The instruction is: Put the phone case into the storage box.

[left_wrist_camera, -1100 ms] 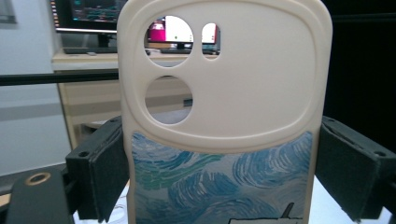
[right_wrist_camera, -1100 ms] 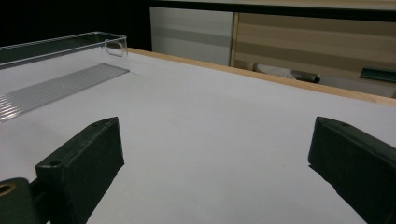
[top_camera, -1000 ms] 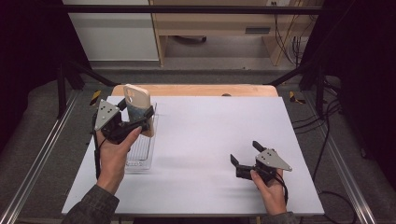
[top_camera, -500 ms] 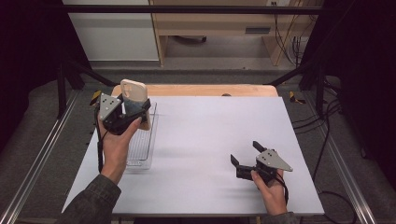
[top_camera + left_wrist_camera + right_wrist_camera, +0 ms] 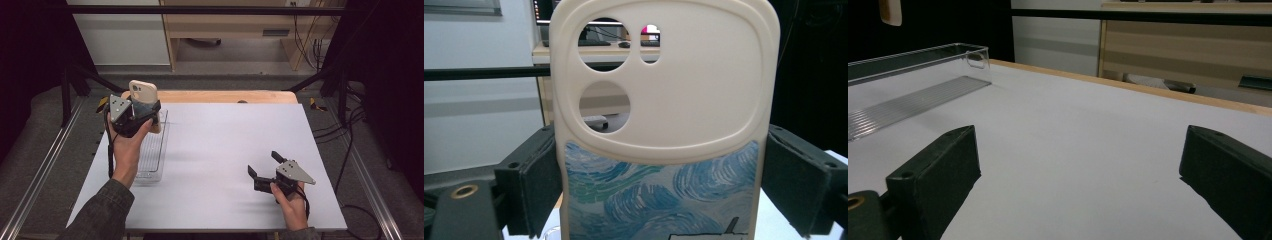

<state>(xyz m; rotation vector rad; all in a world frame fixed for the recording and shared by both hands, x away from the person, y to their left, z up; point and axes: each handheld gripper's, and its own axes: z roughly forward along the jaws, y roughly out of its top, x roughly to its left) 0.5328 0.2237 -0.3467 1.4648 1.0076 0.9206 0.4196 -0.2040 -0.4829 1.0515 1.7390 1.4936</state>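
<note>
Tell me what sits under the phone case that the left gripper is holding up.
Below the phone case, clamped in the left gripper, lies the clear plastic tray on the white table. The hand and gripper cover part of the tray, so its contents there can't be judged.

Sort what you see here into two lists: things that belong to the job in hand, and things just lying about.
In the job:
phone case, clamped in the left gripper
clear tray, below it

Lying about:
right gripper, jaws open, idle on the table
wooden board at the table's far edge
</note>
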